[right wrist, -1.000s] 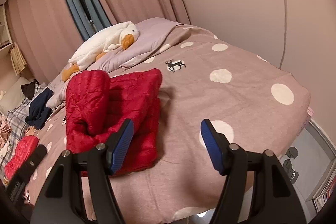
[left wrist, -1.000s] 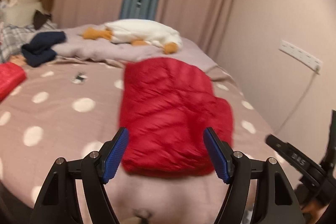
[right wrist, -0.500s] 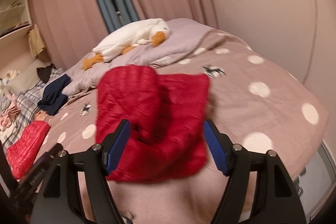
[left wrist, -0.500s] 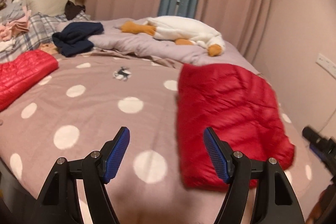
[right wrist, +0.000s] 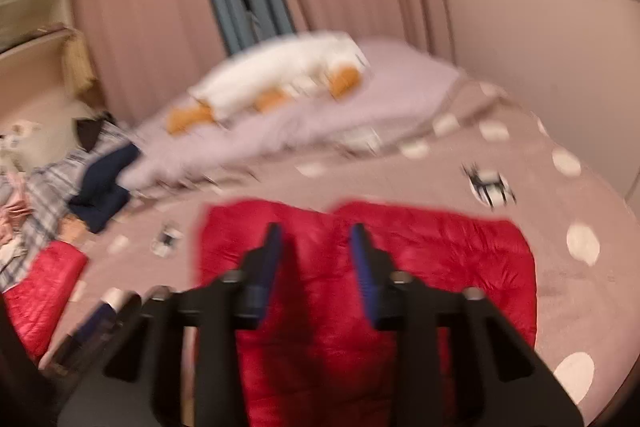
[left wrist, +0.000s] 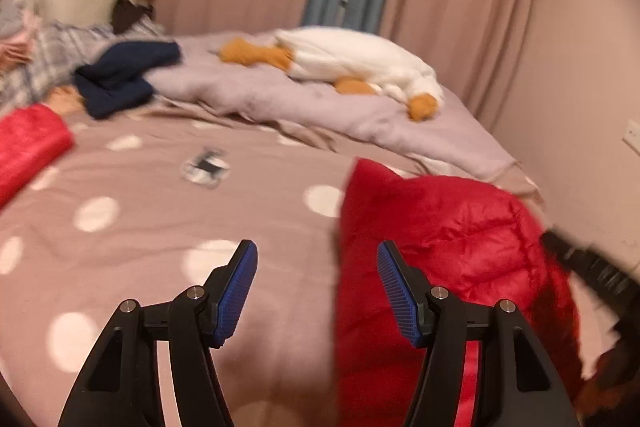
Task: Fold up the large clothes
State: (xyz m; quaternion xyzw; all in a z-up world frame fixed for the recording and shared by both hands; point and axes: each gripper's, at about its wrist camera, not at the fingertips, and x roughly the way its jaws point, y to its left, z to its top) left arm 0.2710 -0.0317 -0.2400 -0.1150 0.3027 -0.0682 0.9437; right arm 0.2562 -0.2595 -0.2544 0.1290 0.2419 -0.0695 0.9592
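A red quilted puffer jacket [right wrist: 360,287], already folded into a rough rectangle, is seen lying on the pink polka-dot bed cover [left wrist: 160,227], toward the bed's right side, near the near edge. The right gripper [right wrist: 316,239] is held over the jacket's middle with its jaws closing; padding sits below them, but no pinch can be confirmed through the blur. The left gripper [left wrist: 316,287] is closing too, jaws still spread, nothing between them, with the jacket's left edge just right of it.

Judged step: grabbing the jacket for another fold or a tidy-up. To be done well, the puffy layers should be pinched together at an edge, not mid-panel, so slippery fabric is not dragged apart; both edges should be lifted evenly and laid flat.

A second red quilted garment [left wrist: 28,143] is seen far left, a white plush goose [left wrist: 360,59] on the lilac duvet [left wrist: 280,99] at the far end.
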